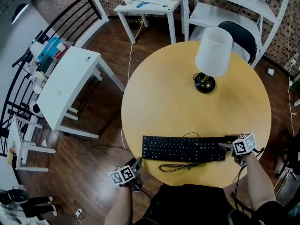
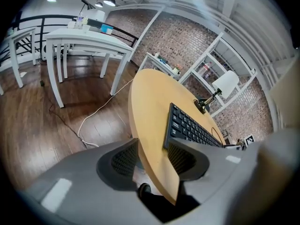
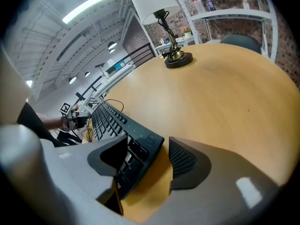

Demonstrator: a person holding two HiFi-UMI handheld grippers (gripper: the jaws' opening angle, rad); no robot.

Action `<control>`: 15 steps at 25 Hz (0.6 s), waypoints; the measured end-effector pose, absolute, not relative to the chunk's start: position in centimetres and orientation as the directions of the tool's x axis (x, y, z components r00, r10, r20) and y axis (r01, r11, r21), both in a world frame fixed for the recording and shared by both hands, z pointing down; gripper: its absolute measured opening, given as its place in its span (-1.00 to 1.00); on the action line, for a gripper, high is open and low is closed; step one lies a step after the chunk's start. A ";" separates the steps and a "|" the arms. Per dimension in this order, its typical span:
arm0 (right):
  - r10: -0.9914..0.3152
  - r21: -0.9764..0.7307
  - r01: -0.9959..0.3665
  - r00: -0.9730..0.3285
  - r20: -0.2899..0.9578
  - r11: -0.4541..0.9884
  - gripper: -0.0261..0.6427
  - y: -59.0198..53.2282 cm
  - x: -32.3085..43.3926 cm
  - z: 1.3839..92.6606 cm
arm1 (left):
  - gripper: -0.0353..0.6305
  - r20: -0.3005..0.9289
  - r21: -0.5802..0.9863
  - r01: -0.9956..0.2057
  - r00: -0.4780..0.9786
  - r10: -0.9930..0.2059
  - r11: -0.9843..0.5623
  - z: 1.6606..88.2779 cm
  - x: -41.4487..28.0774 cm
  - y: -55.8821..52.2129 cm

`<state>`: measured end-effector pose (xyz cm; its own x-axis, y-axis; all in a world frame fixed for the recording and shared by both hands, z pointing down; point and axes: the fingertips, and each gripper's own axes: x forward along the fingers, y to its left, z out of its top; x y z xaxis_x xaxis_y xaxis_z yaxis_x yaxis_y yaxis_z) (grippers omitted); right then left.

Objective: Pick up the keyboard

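Head view: black keyboard [image 1: 183,148] lies flat on the round table [image 1: 159,97], by the near edge. Right gripper [image 3: 146,159] gapes around the keyboard's right end, not squeezing. Left gripper [image 2: 151,159], also gaping, sits just off its left end, straddling the table rim. Lamp [image 1: 212,55] stands beyond the keyboard.

The counter [image 1: 154,102] is pale wood-look board, smooth with a soft sheen. At its near edge the keyboard [image 1: 183,149] is matt black plastic. The lamp shade [image 1: 213,50] looks like white cloth or paper; which one is hard to tell. The lamp base [image 1: 205,84] is glossy dark metal. The floor [image 1: 93,144] is dark polished wood. The left gripper [image 2: 152,156] and right gripper [image 3: 147,158] are smooth matt grey plastic, with dark ribbed pads [image 3: 182,159].
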<state>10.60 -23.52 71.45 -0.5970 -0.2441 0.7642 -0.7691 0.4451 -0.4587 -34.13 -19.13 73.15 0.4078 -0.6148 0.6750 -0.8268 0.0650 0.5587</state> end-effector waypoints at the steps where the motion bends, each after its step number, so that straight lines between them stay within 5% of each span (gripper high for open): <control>1: -0.240 -0.474 -0.766 -0.605 0.759 0.434 -0.09 -23.5 10.7 71.2 | -0.31 0.676 0.551 -0.833 0.408 -0.613 0.053 73.0 -33.8 -19.4; 8: -0.218 -0.484 -0.751 -0.617 0.756 0.449 -0.11 -24.4 10.3 71.0 | -0.35 0.697 0.457 -0.881 0.438 -0.567 -0.120 71.6 -31.7 -20.4; 15: -0.184 -0.497 -0.737 -0.626 0.758 0.458 -0.11 -24.5 9.9 71.3 | -0.35 0.708 0.490 -0.862 0.480 -0.518 -0.129 72.5 -31.0 -20.8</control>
<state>9.89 -24.48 71.31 -0.6255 -0.1838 0.7583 -0.7370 0.4583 -0.4968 -30.99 -20.79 72.52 0.4801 -0.5184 0.7077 -0.8620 -0.1293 0.4901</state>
